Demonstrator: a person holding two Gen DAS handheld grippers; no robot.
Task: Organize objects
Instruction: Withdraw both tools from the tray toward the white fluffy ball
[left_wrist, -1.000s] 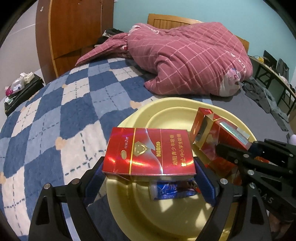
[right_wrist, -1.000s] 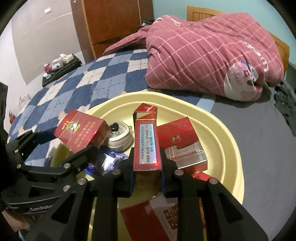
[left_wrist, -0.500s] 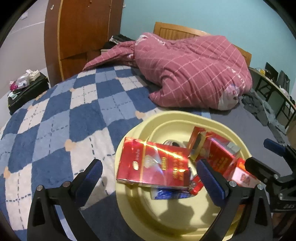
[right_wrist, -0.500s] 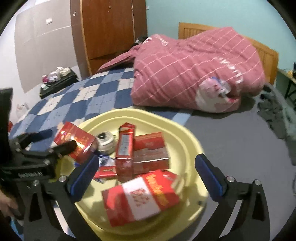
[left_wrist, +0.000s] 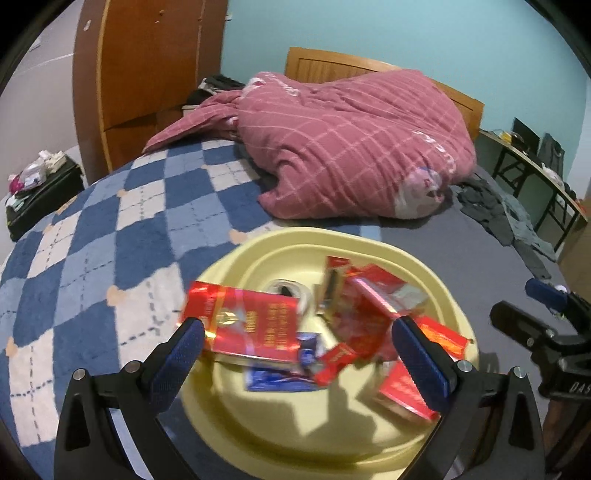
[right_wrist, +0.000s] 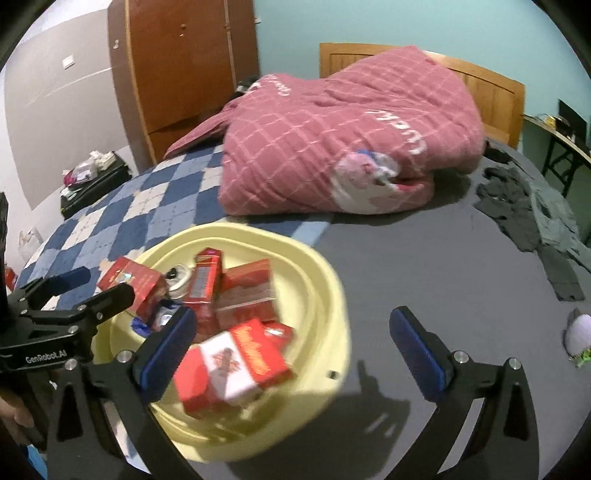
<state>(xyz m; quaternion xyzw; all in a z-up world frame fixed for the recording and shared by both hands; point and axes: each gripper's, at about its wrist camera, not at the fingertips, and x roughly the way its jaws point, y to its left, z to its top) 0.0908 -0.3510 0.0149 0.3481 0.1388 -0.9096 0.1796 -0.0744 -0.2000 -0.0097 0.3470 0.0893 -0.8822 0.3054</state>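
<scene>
Both red packs dropped into the yellow basin; left gripper and right gripper fingers open

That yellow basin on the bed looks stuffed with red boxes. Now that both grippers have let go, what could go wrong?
1. The wide red box lies tilted near the rim of the yellow basin and might slide out onto the checked blanket.
2. The basin sits on soft bedding, so a nudge could tip the loose pile.
3. The left gripper and right gripper hang open close together and could bump each other.
</scene>
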